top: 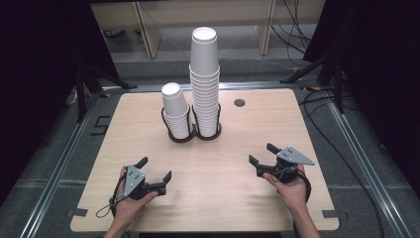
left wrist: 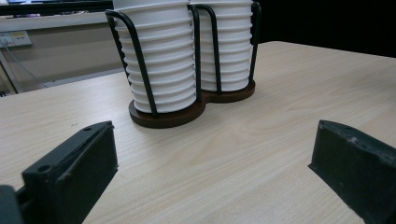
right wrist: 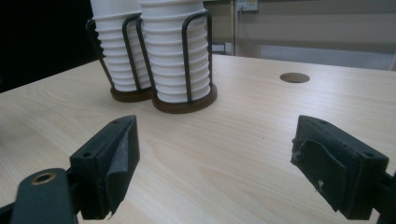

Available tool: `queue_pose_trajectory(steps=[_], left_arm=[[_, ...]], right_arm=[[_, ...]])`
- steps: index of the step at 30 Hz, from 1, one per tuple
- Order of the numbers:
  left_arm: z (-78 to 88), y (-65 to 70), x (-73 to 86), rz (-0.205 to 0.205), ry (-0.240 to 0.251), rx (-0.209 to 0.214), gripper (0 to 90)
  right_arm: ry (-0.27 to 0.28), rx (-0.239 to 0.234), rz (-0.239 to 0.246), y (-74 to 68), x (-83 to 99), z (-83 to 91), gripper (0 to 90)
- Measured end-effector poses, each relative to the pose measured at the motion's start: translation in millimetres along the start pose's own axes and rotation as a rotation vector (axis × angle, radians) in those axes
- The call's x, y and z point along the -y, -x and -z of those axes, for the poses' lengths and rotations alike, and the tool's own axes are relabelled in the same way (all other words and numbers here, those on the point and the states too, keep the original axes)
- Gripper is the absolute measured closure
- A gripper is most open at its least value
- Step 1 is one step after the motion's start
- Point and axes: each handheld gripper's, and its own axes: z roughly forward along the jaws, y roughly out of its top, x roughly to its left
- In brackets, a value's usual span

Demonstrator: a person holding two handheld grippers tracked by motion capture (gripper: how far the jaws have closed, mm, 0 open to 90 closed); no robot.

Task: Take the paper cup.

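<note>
White paper cups sit in two stacks, a short stack [top: 174, 111] and a tall stack [top: 204, 79], side by side in a black wire holder [top: 194, 134] past mid-table. Looks like nothing's started yet: the left gripper [top: 157, 174] and right gripper [top: 262, 154] both hover near the front edge, jaws wide open and empty, well apart from the cups. Light wooden table [top: 237, 198], grey floor, cables and dark curtains around.

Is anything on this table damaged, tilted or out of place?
Mostly tidy. The shorter cup stack leans slightly left in its wire holder, beside the straight taller stack. On the right hand-held gripper, the pads look worn and peeling.
</note>
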Motion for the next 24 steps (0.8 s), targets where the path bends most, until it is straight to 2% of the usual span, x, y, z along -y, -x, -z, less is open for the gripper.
queue_pose_trajectory(steps=[1,2,3,5,6,7,12,13,14,15,16,17,19,20,21,22,23,24], left_arm=[[-2.6,-0.6,0.0,0.011,0.025,0.012,0.0],[-1.4,-0.4,-1.7,0.021,0.008,0.011,0.0],[-2.1,-0.4,-3.5,0.02,0.008,0.015,0.0],[-5.0,0.2,-6.7,0.013,0.018,0.025,0.0],[-7.4,0.4,-8.6,0.013,0.033,0.037,0.0],[-7.3,1.0,-10.5,0.017,0.018,0.037,0.0],[-12.2,1.6,-15.1,0.008,0.018,0.049,0.0],[-15.8,1.7,-15.9,0.008,0.045,0.062,0.0],[-19.4,2.7,-20.1,-0.003,0.048,0.07,0.0],[-21.4,2.9,-22.8,-0.009,0.052,0.073,0.0],[-24.0,3.0,-26.0,-0.013,0.061,0.08,0.0],[-25.9,2.8,-28.8,-0.019,0.064,0.084,0.0],[-27.0,3.1,-33.3,-0.024,0.051,0.084,0.0],[-32.9,4.0,-44.0,-0.04,0.062,0.092,0.0],[-32.9,4.0,-44.0,-0.04,0.062,0.092,0.0],[-40.7,4.6,-51.9,-0.045,0.098,0.109,0.0],[-42.3,5.4,-58.6,-0.059,0.078,0.106,0.0],[-45.4,6.0,-63.2,-0.07,0.084,0.107,0.0]], right_arm=[[0.012,-0.006,0.021,1.6,-0.9,-1.3,15.6],[0.017,-0.005,0.008,1.1,-2.1,-1.2,15.6],[0.018,0.001,0.015,1.3,-4.1,-1.1,15.7],[0.022,-0.018,0.013,1.0,-7.4,-1.5,15.8],[0.018,-0.002,0.04,2.0,-9.0,-1.1,16.0],[0.02,-0.015,0.029,1.1,-11.3,-1.5,16.1],[0.034,-0.02,0.031,0.0,-18.0,-4.3,16.1],[0.034,-0.028,0.035,-0.2,-20.1,-4.5,16.1],[0.041,-0.018,0.054,-1.1,-25.8,-5.6,16.1],[0.047,-0.025,0.039,-2.4,-27.9,-6.4,16.1],[0.046,-0.034,0.047,-2.7,-31.1,-7.7,16.1],[0.052,-0.02,0.059,-3.4,-34.5,-8.4,16.0],[0.052,-0.026,0.059,-3.7,-37.5,-9.0,16.0],[0.069,-0.021,0.07,-4.3,-48.1,-11.3,16.1],[0.069,-0.021,0.07,-4.3,-48.1,-11.3,16.1],[0.097,-0.023,0.081,-4.2,-55.8,-14.3,16.0],[0.094,-0.022,0.081,-4.2,-59.5,-14.7,16.1],[0.094,-0.03,0.083,-4.2,-65.6,-16.6,16.0]])
